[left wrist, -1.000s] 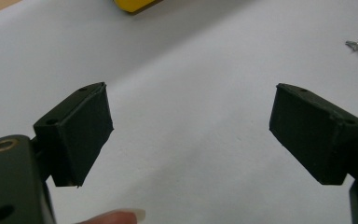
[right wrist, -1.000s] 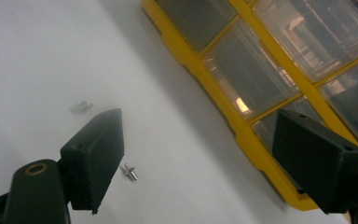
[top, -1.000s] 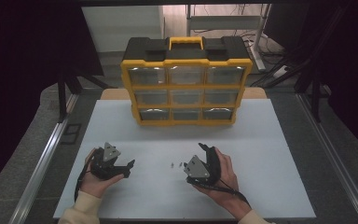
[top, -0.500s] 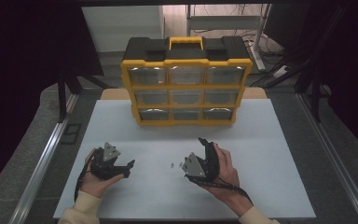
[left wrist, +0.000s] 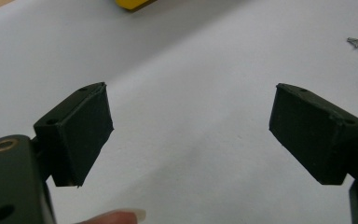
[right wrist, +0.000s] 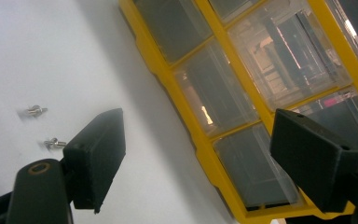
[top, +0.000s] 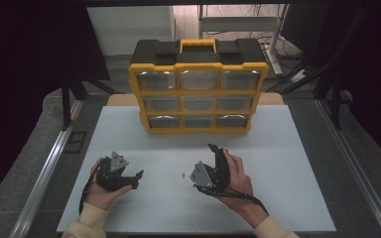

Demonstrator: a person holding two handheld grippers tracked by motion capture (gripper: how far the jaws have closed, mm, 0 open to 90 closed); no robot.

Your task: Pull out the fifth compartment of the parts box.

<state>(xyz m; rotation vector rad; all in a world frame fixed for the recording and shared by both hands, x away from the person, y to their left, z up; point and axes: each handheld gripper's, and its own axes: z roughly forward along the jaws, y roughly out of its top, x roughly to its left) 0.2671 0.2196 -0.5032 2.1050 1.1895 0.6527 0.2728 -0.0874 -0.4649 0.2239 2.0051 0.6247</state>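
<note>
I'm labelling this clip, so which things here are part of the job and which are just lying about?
Part of the job:
- two small screws on the table
- right gripper, open, next to them
- left gripper, open
- yellow drawer organizer, probably

Just lying about:
- metal rack behind the table
- cables on the floor

table [top: 278,163] open front and sides | organizer [top: 198,89] blocks rear | screws [top: 183,174] mid-front
</note>
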